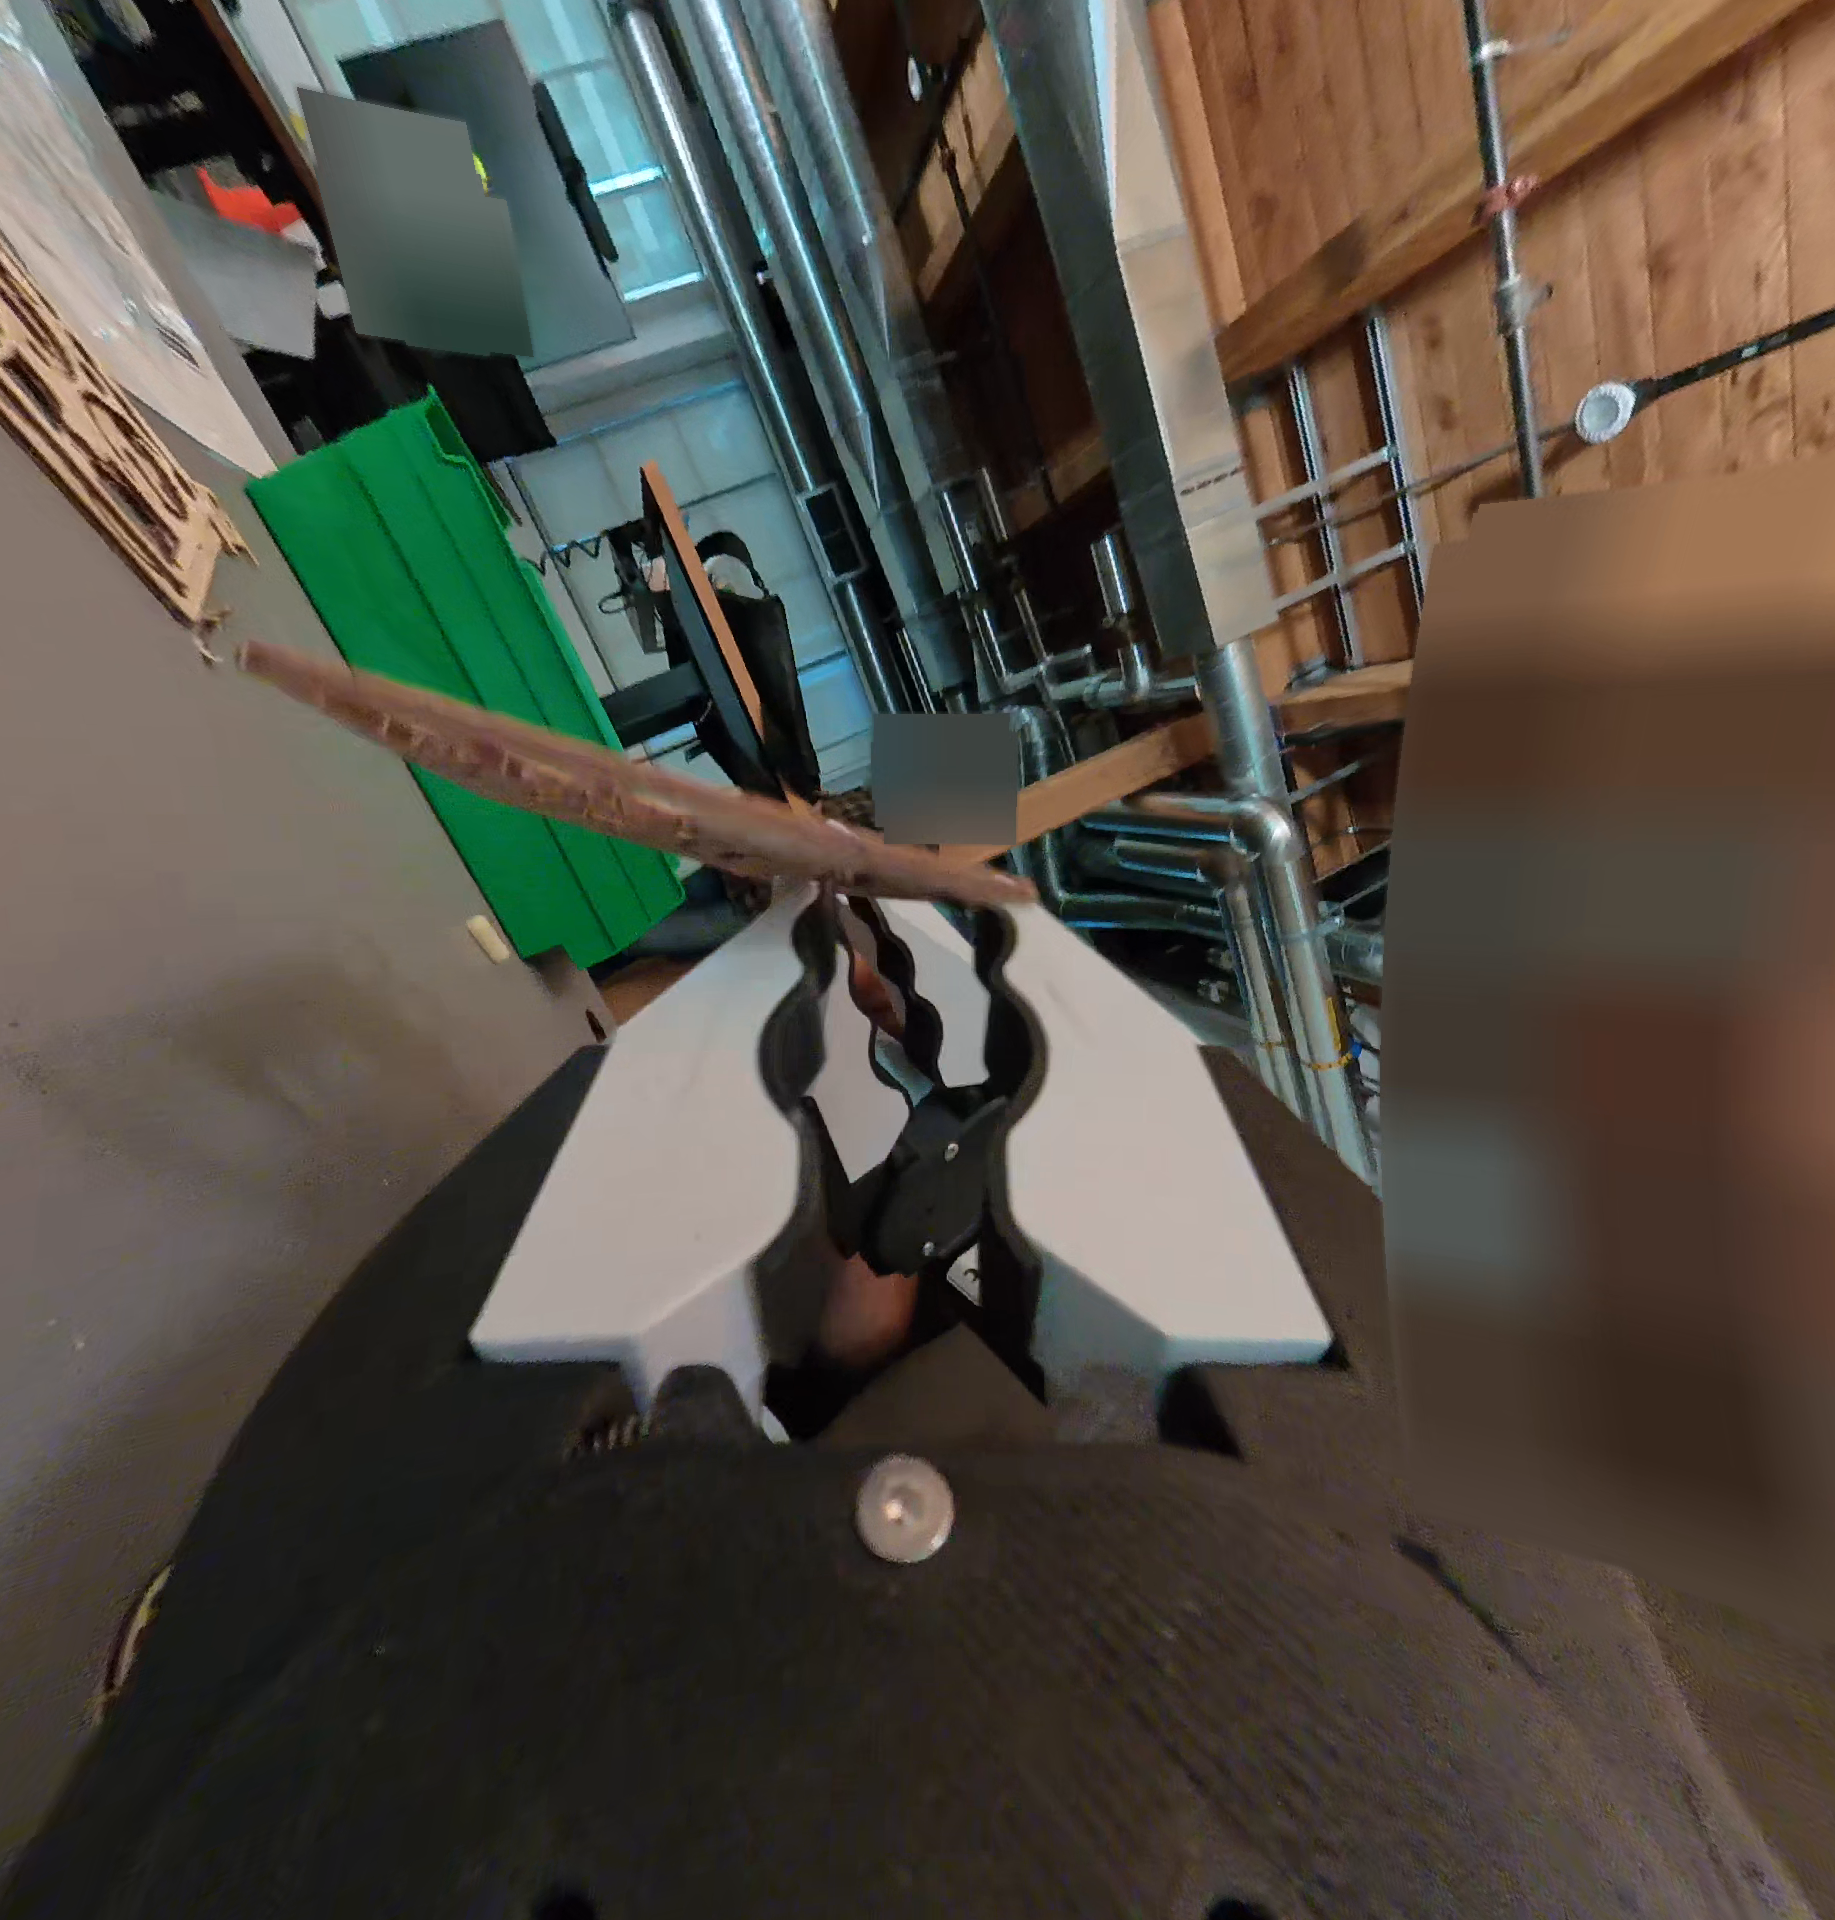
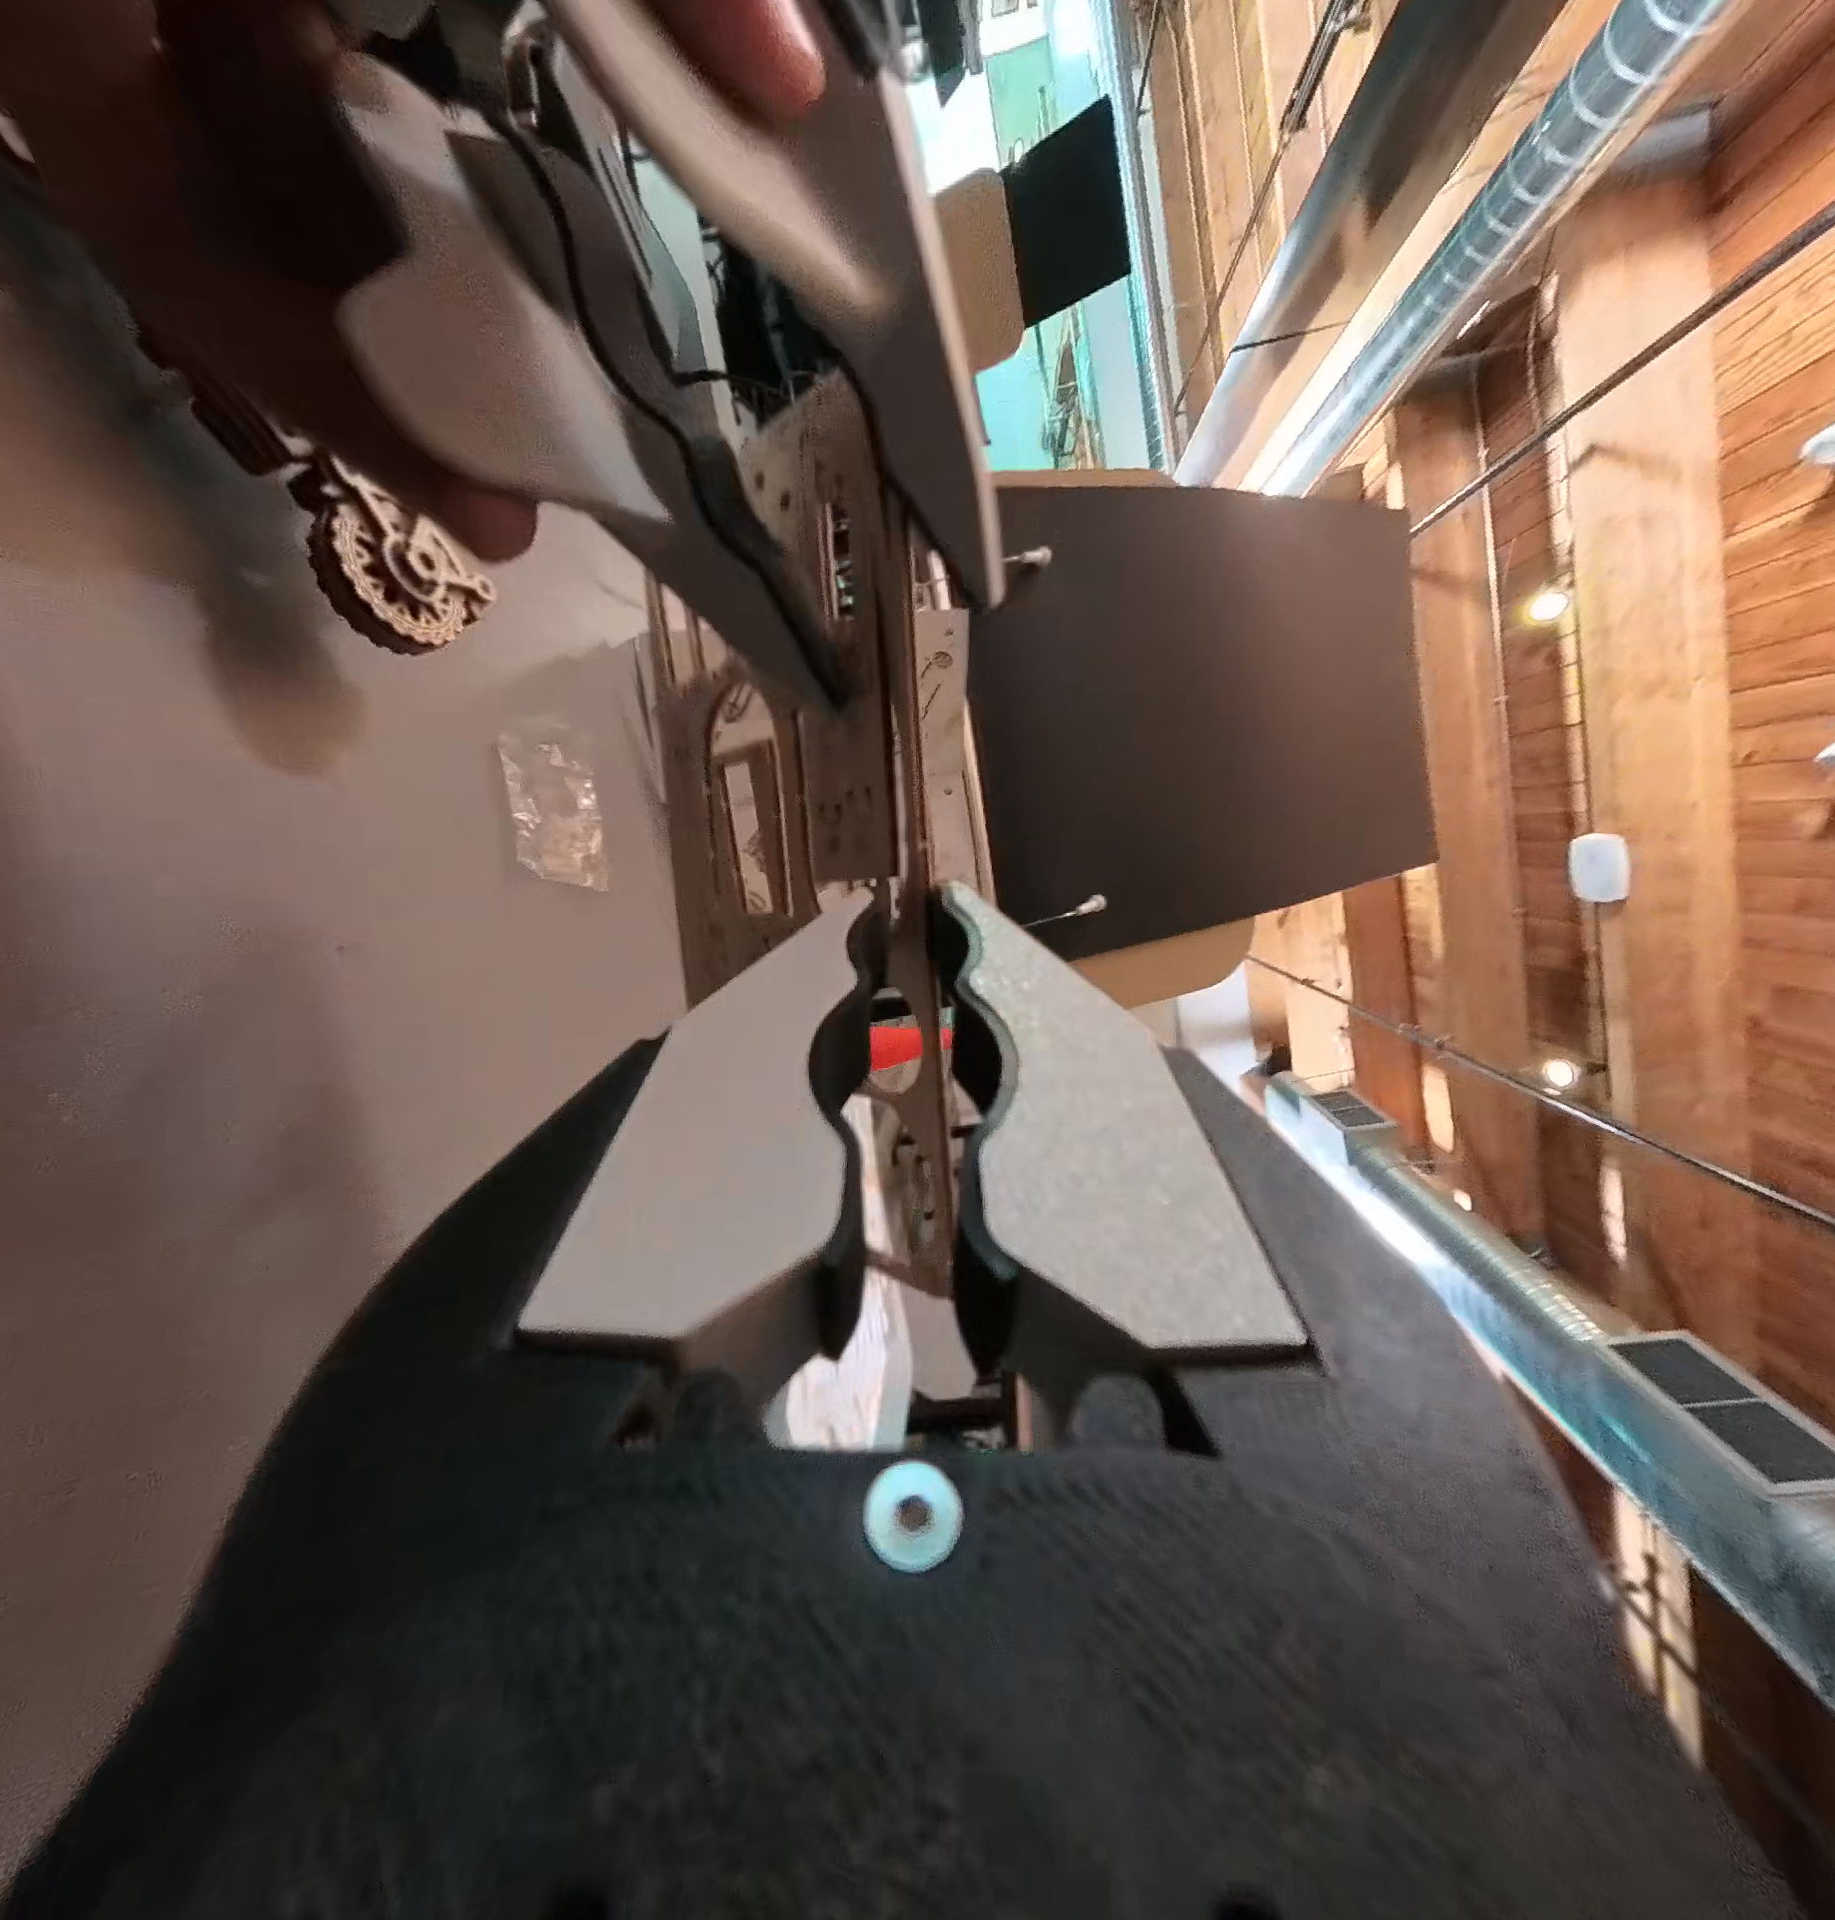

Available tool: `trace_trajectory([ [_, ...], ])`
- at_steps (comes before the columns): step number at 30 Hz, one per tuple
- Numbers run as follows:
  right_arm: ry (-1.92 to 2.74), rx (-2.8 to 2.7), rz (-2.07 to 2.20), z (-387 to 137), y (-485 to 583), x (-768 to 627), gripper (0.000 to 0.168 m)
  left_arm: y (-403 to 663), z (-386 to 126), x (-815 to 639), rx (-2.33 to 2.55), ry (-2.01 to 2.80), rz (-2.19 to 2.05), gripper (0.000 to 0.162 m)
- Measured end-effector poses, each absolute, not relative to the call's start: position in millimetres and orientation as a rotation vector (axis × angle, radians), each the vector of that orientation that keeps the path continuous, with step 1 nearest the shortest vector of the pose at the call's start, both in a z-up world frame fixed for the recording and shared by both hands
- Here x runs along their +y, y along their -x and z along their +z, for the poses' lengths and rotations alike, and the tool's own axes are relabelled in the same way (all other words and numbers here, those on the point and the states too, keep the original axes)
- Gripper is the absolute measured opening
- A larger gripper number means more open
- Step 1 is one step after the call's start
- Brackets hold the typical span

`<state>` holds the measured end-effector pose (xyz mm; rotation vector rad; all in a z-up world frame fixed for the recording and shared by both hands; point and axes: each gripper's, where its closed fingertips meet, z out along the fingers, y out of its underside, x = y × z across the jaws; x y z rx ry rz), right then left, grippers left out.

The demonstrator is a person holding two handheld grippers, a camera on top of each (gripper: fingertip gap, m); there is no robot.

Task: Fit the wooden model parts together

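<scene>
My right claw [image 2: 905,914] clamps a thin laser-cut wooden sheet [image 2: 908,800] edge-on, its long axis running straight ahead; my left claw [image 1: 897,902], opposite, pinches the same sheet's far end above the desk [image 2: 269,935].

The left hand-held gripper [image 1: 908,894] pointed forward and slightly up, its two pale fingers [image 1: 684,1122] drawn close at the tips, pinching something thin edge-on. Behind the fingers the black body filled the lower frame. The right hand-held gripper [image 2: 905,909] was rolled hard onto its side, its fingers [image 2: 1089,1153] also nearly together, nipping a thin sheet between their wavy black inner edges. In the right wrist view the left hand-held gripper appeared at upper left, angled downward towards the right one, with a fingertip [image 2: 773,47] of the person's hand on it.
</scene>
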<state>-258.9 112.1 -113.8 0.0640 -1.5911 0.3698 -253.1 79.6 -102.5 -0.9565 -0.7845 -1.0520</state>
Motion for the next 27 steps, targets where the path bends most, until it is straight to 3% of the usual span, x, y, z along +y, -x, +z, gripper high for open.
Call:
trace_trajectory([
  [2,-0.074,-1.59,0.357,-115.5,259.6,113.3,0.006,259.7,-102.7,73.8,-0.799,0.923,-1.015,0.0],
  [7,-0.114,-1.574,0.331,-116.8,259.8,113.2,0.006,262.4,-104.4,72.4,-0.788,0.977,-0.957,0.0],
  [17,-0.303,-1.429,0.31,-110.2,253.9,117.7,0.006,272.2,-102.5,62.7,-0.822,0.849,-1.108,0.033],
  [22,-0.336,-1.408,0.282,-109.9,255.0,124.4,0.005,270.6,-110.2,66.0,-0.851,0.855,-1.158,0.016],
  [27,-0.283,-1.455,0.352,-112.7,255.8,127.3,0.003,267.6,-106.7,67.8,-0.829,0.87,-1.153,0.014],
])
